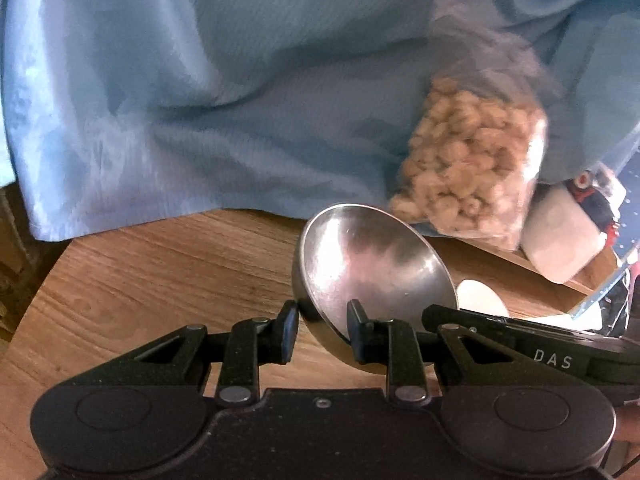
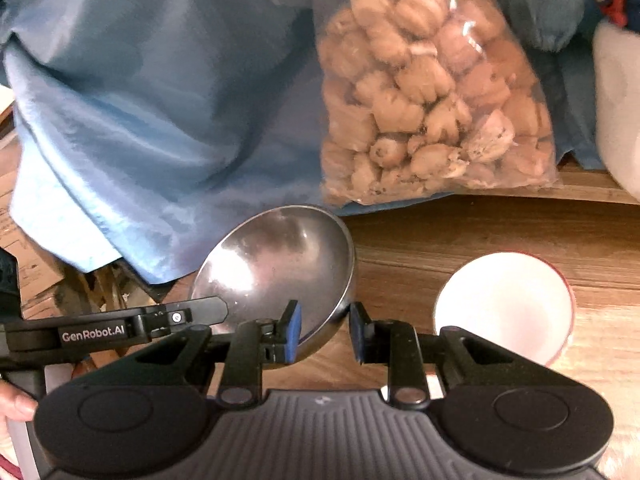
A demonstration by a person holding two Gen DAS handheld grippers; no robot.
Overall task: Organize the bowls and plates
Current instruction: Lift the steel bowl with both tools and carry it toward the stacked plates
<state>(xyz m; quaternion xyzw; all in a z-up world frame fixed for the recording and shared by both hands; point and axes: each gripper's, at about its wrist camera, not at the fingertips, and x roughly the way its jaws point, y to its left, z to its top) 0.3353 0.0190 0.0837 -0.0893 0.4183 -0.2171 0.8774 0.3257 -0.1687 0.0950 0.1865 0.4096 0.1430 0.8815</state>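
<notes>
While both point down at the table (image 1: 140, 272), the left gripper (image 1: 322, 330) and right gripper (image 2: 325, 332) each pinch one tilted metal bowl (image 2: 276, 268) by its rim.

My left tool (image 1: 319, 330) pinches the rim of a tilted shiny metal bowl (image 1: 372, 268) above the wooden tabletop (image 1: 160, 272).

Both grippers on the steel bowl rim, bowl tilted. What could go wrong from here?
1. The steel bowl hangs tilted from thin rim pinches by the left gripper and right gripper; smooth metal may slip or twist out.
2. The white bowl sits close beside it; a swing could knock it.
3. The snack bag just behind could snag.
</notes>
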